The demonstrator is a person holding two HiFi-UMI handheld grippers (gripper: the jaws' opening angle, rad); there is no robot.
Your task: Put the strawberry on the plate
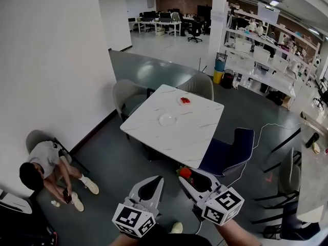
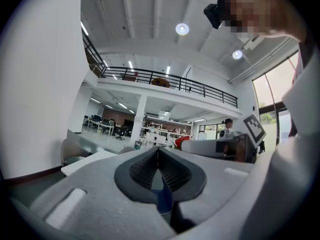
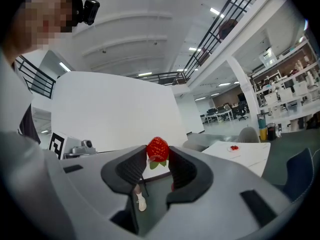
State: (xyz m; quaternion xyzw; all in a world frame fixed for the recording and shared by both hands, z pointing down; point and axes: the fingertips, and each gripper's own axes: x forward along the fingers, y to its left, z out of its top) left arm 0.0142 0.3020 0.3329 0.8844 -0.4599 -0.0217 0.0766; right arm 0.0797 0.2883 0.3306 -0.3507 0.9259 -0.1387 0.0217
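Note:
A red strawberry (image 3: 157, 149) with green leaves sits pinched between the pads of my right gripper (image 3: 158, 155); in the head view the strawberry (image 1: 185, 172) shows at the tips of that gripper (image 1: 186, 178), low and well short of the table. A clear plate (image 1: 167, 119) lies in the middle of the white marble table (image 1: 154, 132). A small dish holding more strawberries (image 1: 184, 101) stands near the far edge. My left gripper (image 1: 157, 180) is beside the right one, its jaws closed together with nothing between them (image 2: 158, 153).
Two grey chairs (image 1: 128, 96) (image 1: 201, 85) and a blue chair (image 1: 233, 147) surround the table. A person sits on the floor (image 1: 48, 168) by the white wall at left. Another table edge (image 1: 313, 178) is at right.

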